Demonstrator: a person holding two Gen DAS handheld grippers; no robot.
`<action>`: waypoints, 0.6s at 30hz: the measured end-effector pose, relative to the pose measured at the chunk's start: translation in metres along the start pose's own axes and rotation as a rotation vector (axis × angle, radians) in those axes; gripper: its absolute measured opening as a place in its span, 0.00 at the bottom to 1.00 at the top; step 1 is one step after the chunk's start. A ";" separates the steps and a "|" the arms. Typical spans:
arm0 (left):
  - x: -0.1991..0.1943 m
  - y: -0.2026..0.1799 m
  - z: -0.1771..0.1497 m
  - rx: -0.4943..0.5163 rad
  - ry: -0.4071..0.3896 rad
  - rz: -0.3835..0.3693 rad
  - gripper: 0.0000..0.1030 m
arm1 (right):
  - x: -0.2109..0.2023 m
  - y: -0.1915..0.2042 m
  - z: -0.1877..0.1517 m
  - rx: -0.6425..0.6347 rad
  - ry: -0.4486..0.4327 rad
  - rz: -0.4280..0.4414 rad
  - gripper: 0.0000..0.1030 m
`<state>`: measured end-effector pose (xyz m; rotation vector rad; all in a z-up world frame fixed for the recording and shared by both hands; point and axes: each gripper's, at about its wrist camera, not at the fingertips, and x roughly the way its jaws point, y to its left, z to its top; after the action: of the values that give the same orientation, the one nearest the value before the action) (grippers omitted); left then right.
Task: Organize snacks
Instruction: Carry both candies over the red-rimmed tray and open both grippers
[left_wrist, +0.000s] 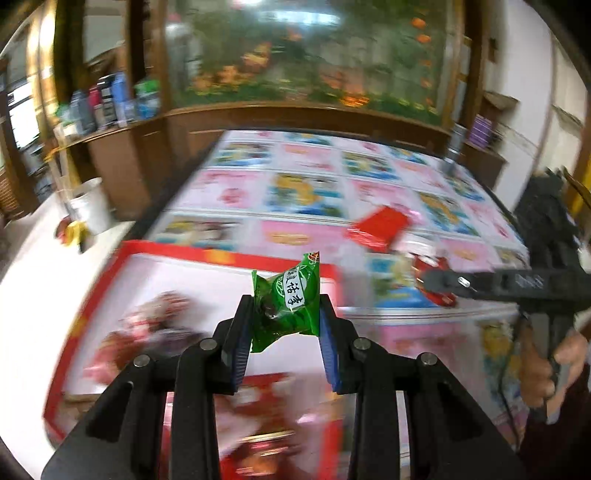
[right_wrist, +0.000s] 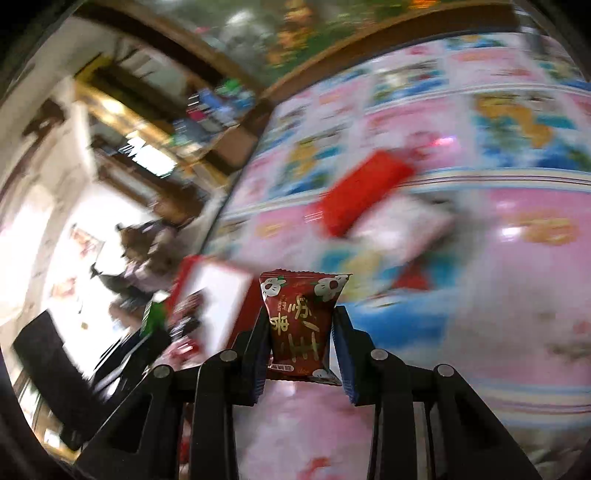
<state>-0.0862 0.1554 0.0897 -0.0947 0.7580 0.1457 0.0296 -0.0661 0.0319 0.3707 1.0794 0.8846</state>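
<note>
My left gripper (left_wrist: 286, 308) is shut on a green snack packet (left_wrist: 286, 301) and holds it above a red-rimmed box (left_wrist: 229, 260) that has several red snacks in it. My right gripper (right_wrist: 301, 325) is shut on a dark red snack packet (right_wrist: 301, 325) above the table. It also shows in the left wrist view (left_wrist: 436, 282), at the right, with the red packet (left_wrist: 428, 267) in it. The box shows blurred in the right wrist view (right_wrist: 218, 288), to the left. A red packet (left_wrist: 378, 229) (right_wrist: 360, 194) lies on the table beyond both grippers.
The table (left_wrist: 303, 188) has a pink cartoon-print cloth. A whitish packet (right_wrist: 402, 229) lies beside the red one. A fish tank (left_wrist: 303, 55) stands behind the table. A white bucket (left_wrist: 90, 205) stands on the floor at the left. A shelf with bottles (left_wrist: 110, 99) is at the far left.
</note>
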 end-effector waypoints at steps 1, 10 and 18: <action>-0.001 0.010 -0.001 -0.015 -0.003 0.019 0.30 | 0.006 0.012 -0.003 -0.027 0.000 0.012 0.31; -0.006 0.068 -0.024 -0.085 -0.013 0.120 0.30 | 0.082 0.101 -0.030 -0.131 0.037 0.095 0.31; 0.001 0.091 -0.039 -0.104 0.006 0.183 0.30 | 0.116 0.148 -0.057 -0.271 0.046 0.049 0.34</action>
<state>-0.1267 0.2400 0.0580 -0.1251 0.7641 0.3589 -0.0641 0.1071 0.0330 0.1523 0.9801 1.0730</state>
